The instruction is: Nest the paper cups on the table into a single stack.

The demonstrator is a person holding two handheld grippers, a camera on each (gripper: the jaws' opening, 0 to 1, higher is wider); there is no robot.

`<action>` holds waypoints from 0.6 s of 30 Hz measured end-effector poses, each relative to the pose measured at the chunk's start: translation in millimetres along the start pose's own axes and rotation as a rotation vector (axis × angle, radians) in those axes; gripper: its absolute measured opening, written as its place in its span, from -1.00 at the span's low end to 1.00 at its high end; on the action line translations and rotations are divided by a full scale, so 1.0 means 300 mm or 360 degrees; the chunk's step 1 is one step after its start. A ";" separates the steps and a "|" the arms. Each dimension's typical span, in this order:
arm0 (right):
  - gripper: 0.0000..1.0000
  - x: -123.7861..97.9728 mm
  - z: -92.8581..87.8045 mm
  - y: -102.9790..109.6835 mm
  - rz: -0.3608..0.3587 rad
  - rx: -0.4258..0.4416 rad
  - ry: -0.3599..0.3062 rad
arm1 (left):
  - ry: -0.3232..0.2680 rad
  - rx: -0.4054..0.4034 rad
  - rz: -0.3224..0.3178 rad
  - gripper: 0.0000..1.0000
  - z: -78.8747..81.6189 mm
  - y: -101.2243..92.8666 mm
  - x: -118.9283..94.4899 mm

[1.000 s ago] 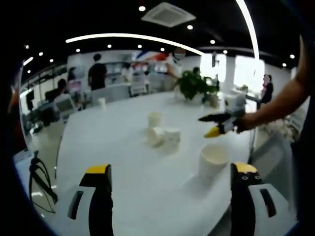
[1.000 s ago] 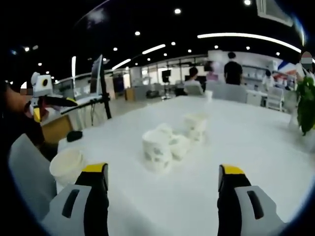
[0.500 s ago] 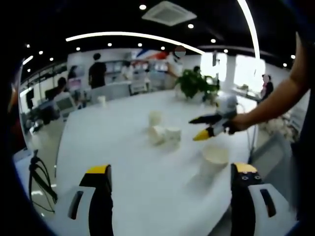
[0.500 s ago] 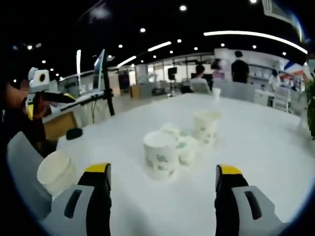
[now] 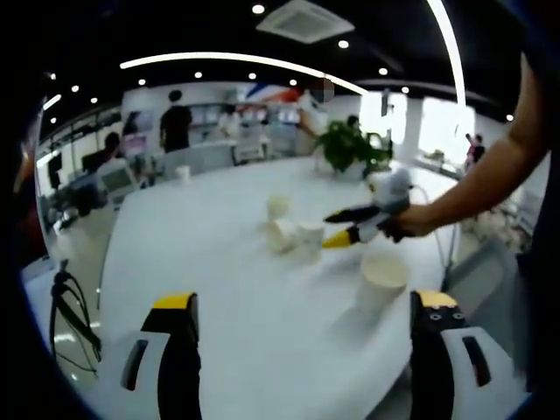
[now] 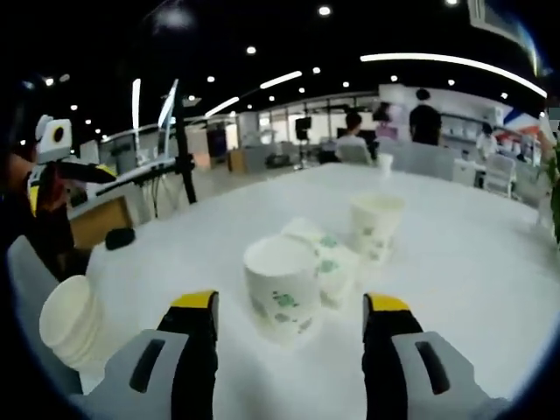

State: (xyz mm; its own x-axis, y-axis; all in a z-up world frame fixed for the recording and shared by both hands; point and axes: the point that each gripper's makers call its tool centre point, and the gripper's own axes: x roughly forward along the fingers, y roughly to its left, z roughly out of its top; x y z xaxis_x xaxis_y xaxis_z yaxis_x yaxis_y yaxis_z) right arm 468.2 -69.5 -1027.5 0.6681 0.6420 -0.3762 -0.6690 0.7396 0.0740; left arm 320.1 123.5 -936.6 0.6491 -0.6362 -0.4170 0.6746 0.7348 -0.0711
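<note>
Setting: a long white table in an open office, with a potted plant at its far end.
Nearest cup: an upright white paper cup with green print stands just ahead of the right gripper, whose jaws are spread either side of it, not touching.
Cluster: behind it a cup on its side, then another upright cup.
Stack: nested cups stand near the table edge, by the left gripper, jaws apart and empty.
Handling: likely light, thin-walled, easily crushed; grip gently at mid-wall below the rim.
Contents: the upright cups look empty.
</note>
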 end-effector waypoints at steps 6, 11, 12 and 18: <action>0.20 0.051 -0.018 0.005 0.0016 0.0013 0.0040 | -0.0010 -0.0012 0.0013 1.00 0.004 0.007 -0.002; 0.11 0.086 -0.027 0.024 0.0034 0.0013 0.0058 | -0.0004 -0.0021 0.0021 1.00 -0.004 0.010 -0.006; 0.07 0.092 -0.029 0.026 0.0038 0.0012 0.0058 | 0.0000 -0.0025 0.0023 1.00 -0.008 0.012 -0.007; -0.01 0.114 -0.039 0.040 0.0059 -0.0006 0.0080 | 0.0010 -0.0039 0.0035 1.00 -0.021 0.024 -0.011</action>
State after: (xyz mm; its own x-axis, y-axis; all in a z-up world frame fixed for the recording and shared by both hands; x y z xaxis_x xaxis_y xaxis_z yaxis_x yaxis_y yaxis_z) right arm 479.0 -41.0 -1050.3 0.6255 0.6580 -0.4194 -0.6945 0.7145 0.0852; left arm 320.6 132.4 -941.3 0.6615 -0.6183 -0.4244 0.6511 0.7543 -0.0840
